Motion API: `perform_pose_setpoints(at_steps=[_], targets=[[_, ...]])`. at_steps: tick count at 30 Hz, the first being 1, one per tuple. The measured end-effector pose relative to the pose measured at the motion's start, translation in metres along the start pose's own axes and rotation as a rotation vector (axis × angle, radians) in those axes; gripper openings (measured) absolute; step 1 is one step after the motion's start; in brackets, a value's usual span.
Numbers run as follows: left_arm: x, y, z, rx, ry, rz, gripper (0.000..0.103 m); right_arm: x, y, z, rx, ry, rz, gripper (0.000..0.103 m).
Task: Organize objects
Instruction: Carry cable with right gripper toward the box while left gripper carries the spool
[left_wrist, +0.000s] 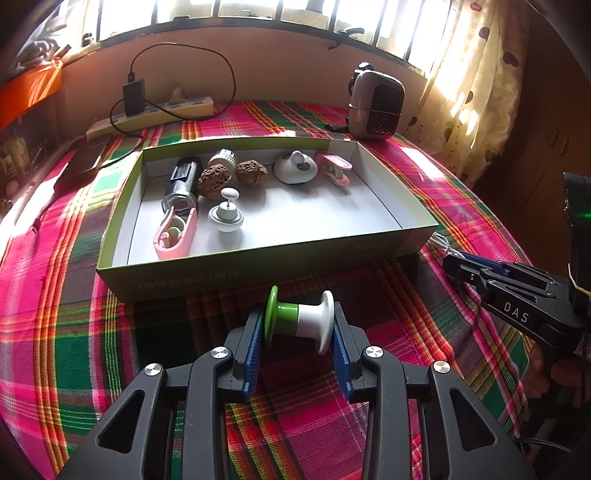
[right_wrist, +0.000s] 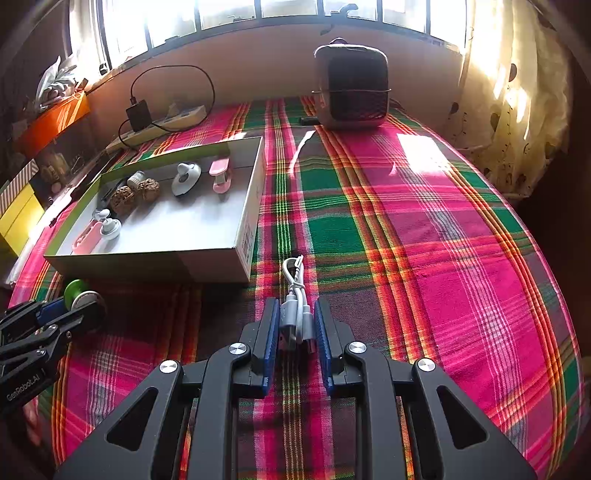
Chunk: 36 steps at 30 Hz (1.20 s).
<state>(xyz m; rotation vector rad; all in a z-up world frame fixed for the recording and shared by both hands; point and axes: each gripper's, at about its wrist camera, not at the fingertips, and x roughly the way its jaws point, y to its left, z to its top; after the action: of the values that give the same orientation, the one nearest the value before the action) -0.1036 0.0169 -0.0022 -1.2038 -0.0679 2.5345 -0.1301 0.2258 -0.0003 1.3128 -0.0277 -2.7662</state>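
My left gripper (left_wrist: 297, 325) is shut on a green and white spool-shaped object (left_wrist: 299, 319), held sideways just in front of the near wall of an open cardboard box (left_wrist: 258, 264). The box holds several small items: two pink holders, white gadgets, two brown walnuts and a dark cylinder. My right gripper (right_wrist: 295, 325) is shut on a coiled white USB cable (right_wrist: 293, 306) over the plaid cloth, right of the box (right_wrist: 207, 260). The left gripper with the spool (right_wrist: 79, 293) shows at the left of the right wrist view; the right gripper (left_wrist: 465, 267) shows at the right of the left wrist view.
A plaid cloth (right_wrist: 424, 258) covers the table. A small grey heater (right_wrist: 351, 88) stands at the back by the wall. A power strip with a black charger (left_wrist: 155, 110) lies at the back left. A curtain (right_wrist: 509, 110) hangs at the right.
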Motion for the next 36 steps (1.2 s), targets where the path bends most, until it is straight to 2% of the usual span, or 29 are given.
perform_pose_setpoints(at_steps=[17,36], targets=[[-0.011,-0.010,0.000,0.024,-0.025,0.013,0.031,-0.016,-0.003,-0.002,0.012,-0.040,0.023,0.021],[-0.012,-0.017,-0.004,0.031,-0.017,0.017,0.031,-0.013,-0.008,-0.017,0.005,0.001,0.044,0.020]])
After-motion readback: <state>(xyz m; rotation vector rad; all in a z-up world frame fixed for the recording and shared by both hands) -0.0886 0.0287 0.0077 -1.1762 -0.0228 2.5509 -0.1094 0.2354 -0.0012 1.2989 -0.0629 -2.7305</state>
